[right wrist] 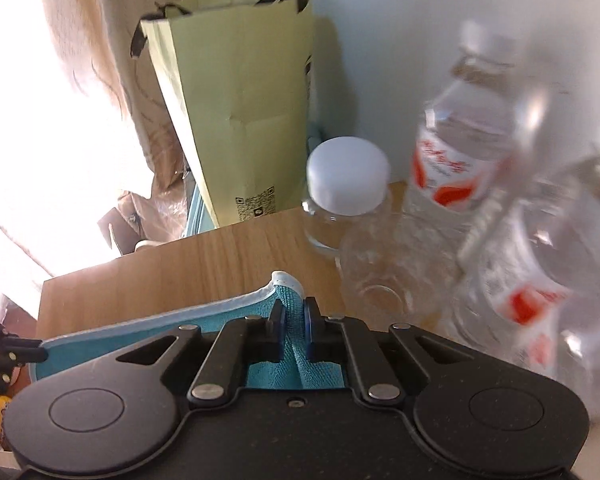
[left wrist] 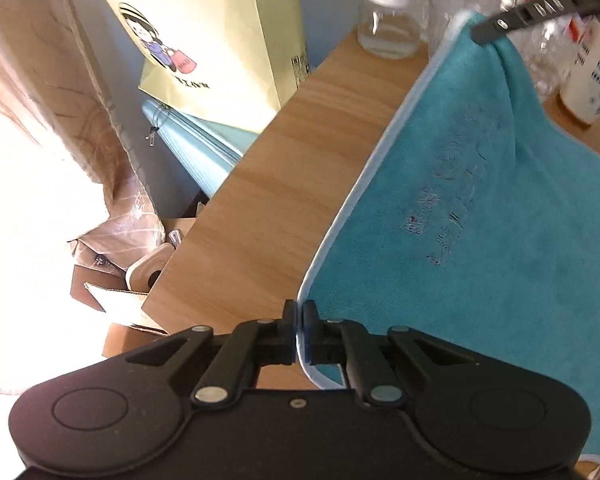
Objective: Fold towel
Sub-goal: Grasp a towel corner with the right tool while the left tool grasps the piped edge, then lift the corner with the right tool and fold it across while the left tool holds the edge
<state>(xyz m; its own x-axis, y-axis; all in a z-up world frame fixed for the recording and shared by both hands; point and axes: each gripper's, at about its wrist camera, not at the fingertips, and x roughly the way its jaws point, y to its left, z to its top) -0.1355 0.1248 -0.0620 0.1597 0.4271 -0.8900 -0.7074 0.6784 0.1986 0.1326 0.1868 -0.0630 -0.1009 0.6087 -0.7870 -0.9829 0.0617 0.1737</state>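
We see the left gripper pressed together on the white-piped edge of the teal towel, at six o'clock in the left wrist view, the hem caught between its two black fingers. From there the towel's edge runs up toward one o'clock, where the right gripper pinches another part of the cloth and holds it lifted off the wooden table, so the fabric hangs stretched between the two grips and drapes down toward three and four o'clock. In the right wrist view we find the right gripper closed on a bunched fold of the towel, its corner poking up just past the fingertips at the centre, with the hem trailing off toward nine o'clock, where the left gripper holds it. On the table, just beyond the lifted corner, stands a glass jar with a white lid at twelve o'clock, and clear plastic bottles with red labels crowd from one to four o'clock, blurred. Off the table's far edge, at eleven o'clock, a pale green paper bag stands upright against the wall.
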